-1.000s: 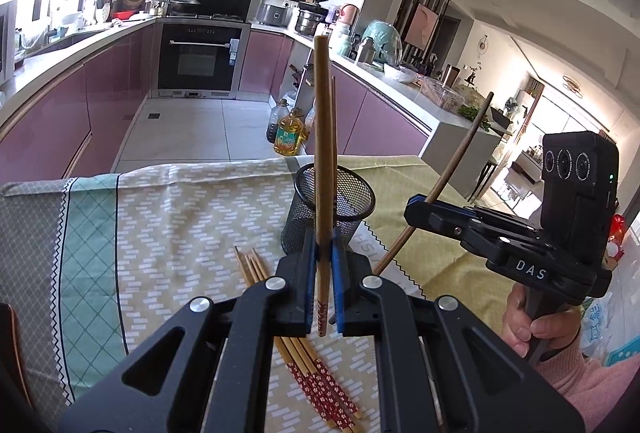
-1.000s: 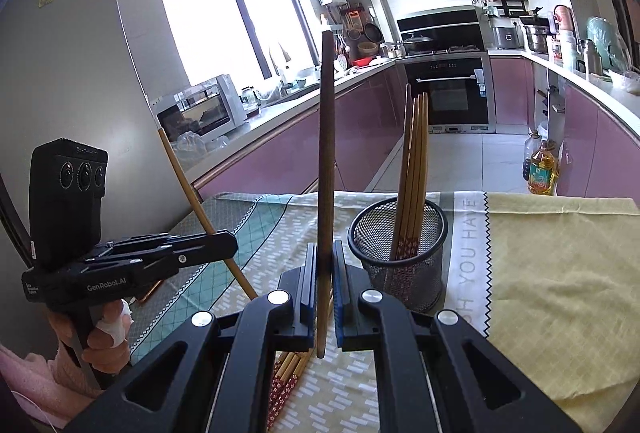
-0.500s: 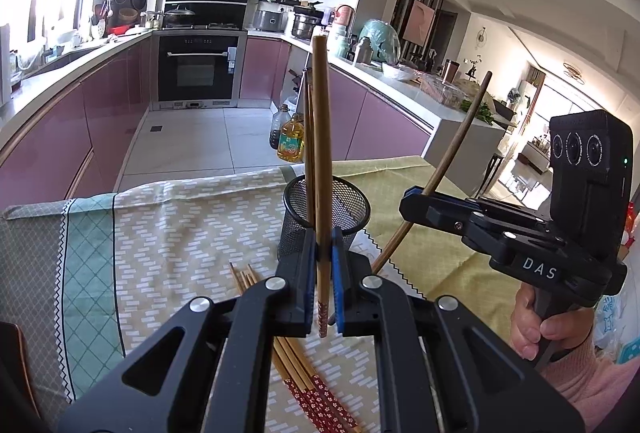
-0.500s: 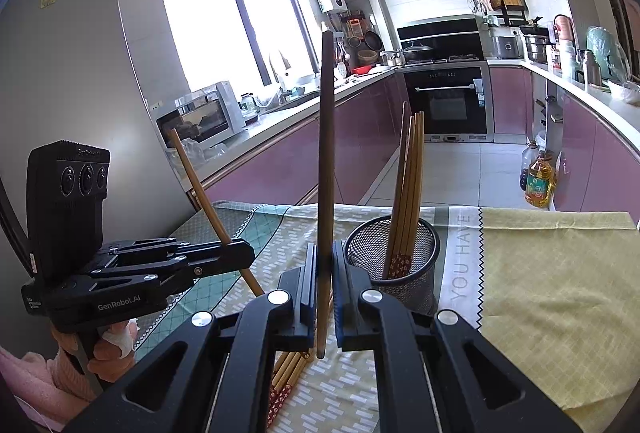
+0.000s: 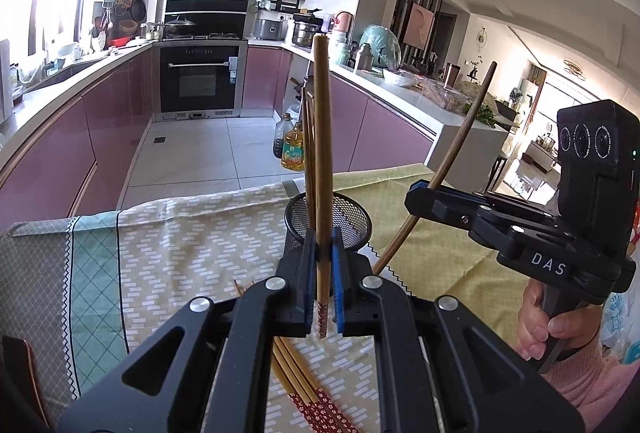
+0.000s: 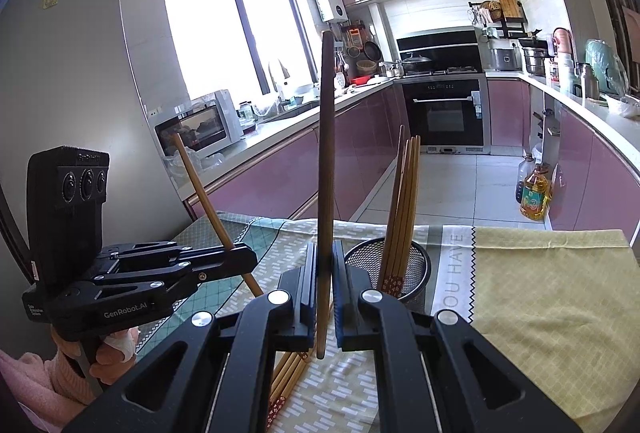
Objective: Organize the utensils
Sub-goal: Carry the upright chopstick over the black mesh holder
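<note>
My left gripper (image 5: 322,289) is shut on a light wooden chopstick (image 5: 321,153) that stands upright, red-patterned end down. My right gripper (image 6: 323,297) is shut on a darker brown chopstick (image 6: 326,153), also upright. A black mesh holder (image 5: 340,217) stands on the table just beyond both grippers; in the right wrist view the holder (image 6: 416,265) has several chopsticks (image 6: 404,201) standing in it. Several loose chopsticks (image 5: 308,385) lie on the cloth below the left gripper. The right gripper also shows in the left wrist view (image 5: 420,193), the left gripper in the right wrist view (image 6: 244,259).
The table carries a patterned cloth (image 5: 180,245), green at the left and yellow at the right (image 6: 552,293). Beyond the table's far edge lies the kitchen floor with oil bottles (image 5: 294,149), purple cabinets and an oven (image 5: 200,81).
Both grippers have risen slightly and tilted up with their chopsticks still held. The holder and loose chopsticks have not moved.
</note>
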